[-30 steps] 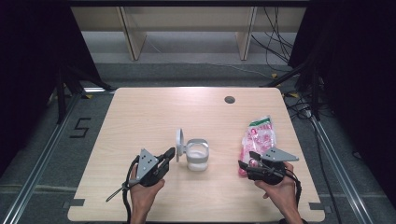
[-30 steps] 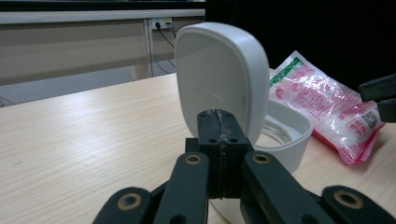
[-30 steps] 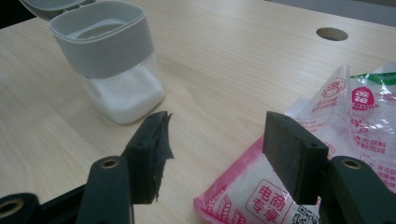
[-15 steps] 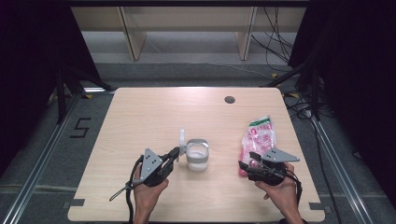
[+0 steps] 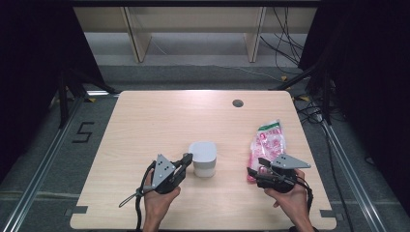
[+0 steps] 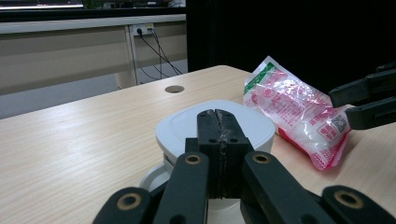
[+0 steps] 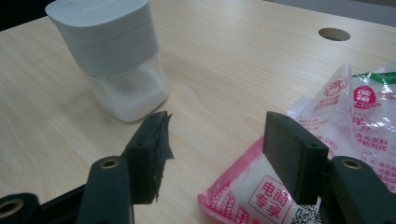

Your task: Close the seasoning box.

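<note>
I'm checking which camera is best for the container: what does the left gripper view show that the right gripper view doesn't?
Left gripper view alone: the closed lid seen from above, behind the shut left gripper, and the right gripper's jaws at the edge. Right gripper view alone: the container's clear lower half with white powder, and the open right gripper. Both: the white container, the pink bag, the table's hole.

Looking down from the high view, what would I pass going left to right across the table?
Left gripper → white lidded container → pink and white bag, with the right gripper at the bag's near end.
</note>
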The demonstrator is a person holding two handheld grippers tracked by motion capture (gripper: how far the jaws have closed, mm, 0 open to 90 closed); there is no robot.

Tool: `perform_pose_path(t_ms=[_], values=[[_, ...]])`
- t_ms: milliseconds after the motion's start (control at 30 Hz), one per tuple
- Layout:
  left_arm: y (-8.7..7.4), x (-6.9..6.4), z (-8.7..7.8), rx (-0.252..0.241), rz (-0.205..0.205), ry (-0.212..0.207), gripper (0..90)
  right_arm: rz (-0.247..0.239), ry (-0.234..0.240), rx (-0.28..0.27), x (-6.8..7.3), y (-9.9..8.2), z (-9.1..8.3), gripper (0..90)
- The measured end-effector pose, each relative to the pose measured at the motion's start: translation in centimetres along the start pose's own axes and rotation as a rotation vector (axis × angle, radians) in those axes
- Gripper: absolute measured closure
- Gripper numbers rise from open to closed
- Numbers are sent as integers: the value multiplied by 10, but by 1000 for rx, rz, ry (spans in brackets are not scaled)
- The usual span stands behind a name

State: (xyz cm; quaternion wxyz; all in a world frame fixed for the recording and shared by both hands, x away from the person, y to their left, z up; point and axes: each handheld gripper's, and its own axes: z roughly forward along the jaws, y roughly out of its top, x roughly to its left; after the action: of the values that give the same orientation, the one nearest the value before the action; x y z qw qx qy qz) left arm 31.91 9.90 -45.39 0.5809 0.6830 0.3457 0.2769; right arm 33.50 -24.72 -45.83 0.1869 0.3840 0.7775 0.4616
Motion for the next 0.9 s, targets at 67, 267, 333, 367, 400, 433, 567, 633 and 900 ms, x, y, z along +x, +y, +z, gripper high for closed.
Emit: perform_pose_path(t_ms=[67, 267, 333, 367, 400, 433, 567, 633, 900], values=[[0, 0, 0, 3, -3, -3, 880, 2, -2, -1, 0, 0, 0, 418], [1, 1, -4, 4, -16, -23, 794, 4, -1, 1, 1, 0, -1, 418], [0, 2, -5, -4, -29, -31, 772, 24, 1, 6, 3, -1, -1, 418], [1, 3, -6, 8, -22, -31, 747, 23, 1, 5, 2, -1, -1, 418], [0, 3, -7, 14, -21, -36, 720, 23, 2, 5, 3, -1, -1, 418], [0, 3, -8, 9, -30, -36, 686, 1, 3, -1, 1, 0, -1, 418], [-3, 5, -13, 17, -19, -26, 594, 23, 5, 4, 3, -1, -1, 418], [-5, 6, -16, 16, -21, -26, 545, 22, 7, 2, 3, -1, -1, 417], [-14, 7, -27, 31, -39, 10, 372, -26, 0, -12, 0, -2, 1, 393]])
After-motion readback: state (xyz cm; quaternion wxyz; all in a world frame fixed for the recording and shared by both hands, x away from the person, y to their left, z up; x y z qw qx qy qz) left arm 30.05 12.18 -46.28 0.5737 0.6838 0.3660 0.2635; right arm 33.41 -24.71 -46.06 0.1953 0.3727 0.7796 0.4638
